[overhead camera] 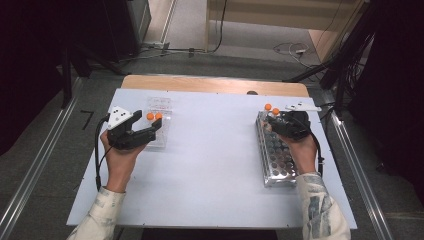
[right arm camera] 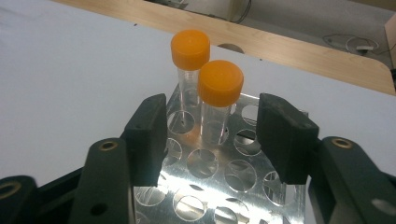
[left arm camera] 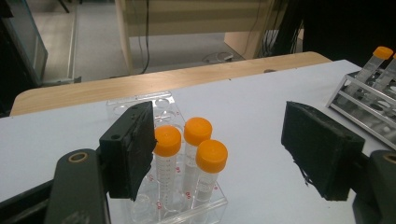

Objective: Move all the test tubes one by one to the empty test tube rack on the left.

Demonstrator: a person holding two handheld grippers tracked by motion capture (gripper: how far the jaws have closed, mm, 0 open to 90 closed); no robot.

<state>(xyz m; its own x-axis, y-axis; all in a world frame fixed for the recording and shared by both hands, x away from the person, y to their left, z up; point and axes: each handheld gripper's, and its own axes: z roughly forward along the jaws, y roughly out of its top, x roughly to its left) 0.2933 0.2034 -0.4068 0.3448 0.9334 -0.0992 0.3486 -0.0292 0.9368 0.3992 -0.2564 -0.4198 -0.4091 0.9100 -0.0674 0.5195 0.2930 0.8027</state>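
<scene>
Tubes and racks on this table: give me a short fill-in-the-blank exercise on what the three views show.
1. The clear plastic rack by the left gripper holds ____ capped tubes.
2. The metal rack in front of the right gripper holds ____ capped tubes.
3. Every tube cap is coloured ____.
4. Neither gripper's pads press on a tube; both grippers are ____.

Missing words: three; two; orange; open
</scene>
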